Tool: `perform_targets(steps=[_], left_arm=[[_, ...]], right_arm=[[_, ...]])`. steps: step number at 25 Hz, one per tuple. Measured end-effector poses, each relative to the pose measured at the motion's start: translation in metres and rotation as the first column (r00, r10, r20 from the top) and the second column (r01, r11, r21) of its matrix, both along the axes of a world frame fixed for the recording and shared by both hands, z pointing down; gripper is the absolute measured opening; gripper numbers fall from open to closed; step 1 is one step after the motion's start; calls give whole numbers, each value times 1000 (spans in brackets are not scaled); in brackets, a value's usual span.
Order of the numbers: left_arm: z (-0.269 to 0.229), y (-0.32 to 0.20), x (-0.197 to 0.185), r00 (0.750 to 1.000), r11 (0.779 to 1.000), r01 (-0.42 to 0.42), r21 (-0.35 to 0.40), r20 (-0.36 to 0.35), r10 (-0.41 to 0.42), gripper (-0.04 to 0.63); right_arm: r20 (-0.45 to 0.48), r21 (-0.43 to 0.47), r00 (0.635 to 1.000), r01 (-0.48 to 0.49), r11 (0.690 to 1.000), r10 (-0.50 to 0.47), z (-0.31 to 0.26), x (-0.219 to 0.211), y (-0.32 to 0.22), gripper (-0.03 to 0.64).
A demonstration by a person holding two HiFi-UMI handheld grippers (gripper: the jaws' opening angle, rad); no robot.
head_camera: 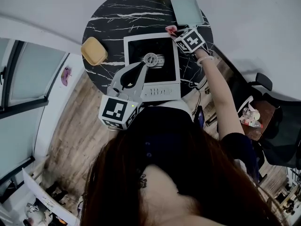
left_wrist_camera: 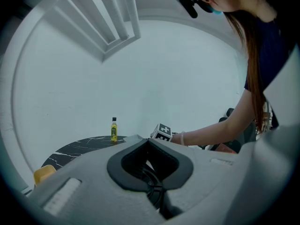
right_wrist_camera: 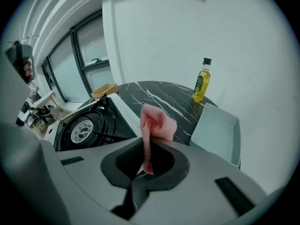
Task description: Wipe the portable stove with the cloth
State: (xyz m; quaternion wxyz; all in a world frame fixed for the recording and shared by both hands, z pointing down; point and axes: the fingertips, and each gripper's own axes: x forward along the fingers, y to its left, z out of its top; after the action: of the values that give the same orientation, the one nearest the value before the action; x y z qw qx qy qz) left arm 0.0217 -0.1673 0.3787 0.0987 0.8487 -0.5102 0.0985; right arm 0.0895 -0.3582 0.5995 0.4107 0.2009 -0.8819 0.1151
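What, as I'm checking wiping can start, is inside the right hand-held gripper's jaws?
A crumpled pink cloth stands up from the right hand-held gripper, jaws shut on it; they cover its pinched end.

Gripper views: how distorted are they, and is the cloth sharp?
Right gripper view: heavy fisheye, dark round vignette, cloth in the right tool sharp. Left gripper view: same vignette, flat light, no glare. Head view: dim, edges warped.

The portable stove (white-bodied, black-topped) lies flat at upper centre of the head view; the crumpled pink cloth sits bunched at its upper-right corner.
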Motion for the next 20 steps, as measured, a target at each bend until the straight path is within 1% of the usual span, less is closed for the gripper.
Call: perform_targets(steps=[5, 10, 20], left_arm=[[0, 2, 1, 1000, 1000, 2, 6, -2, -2, 12], [-2, 5, 2, 1000, 1000, 5, 10, -6, -5, 12], [-2, 11, -4, 1000, 1000, 7, 14, -8, -7, 12]], right_arm=[[-21, 32, 1000, -6, 999, 6, -2, 4, 7, 25], [-13, 14, 1000, -15, 1000, 15, -2, 7, 12, 25], [3, 10, 998, -57, 998, 57, -1, 10, 25, 25]])
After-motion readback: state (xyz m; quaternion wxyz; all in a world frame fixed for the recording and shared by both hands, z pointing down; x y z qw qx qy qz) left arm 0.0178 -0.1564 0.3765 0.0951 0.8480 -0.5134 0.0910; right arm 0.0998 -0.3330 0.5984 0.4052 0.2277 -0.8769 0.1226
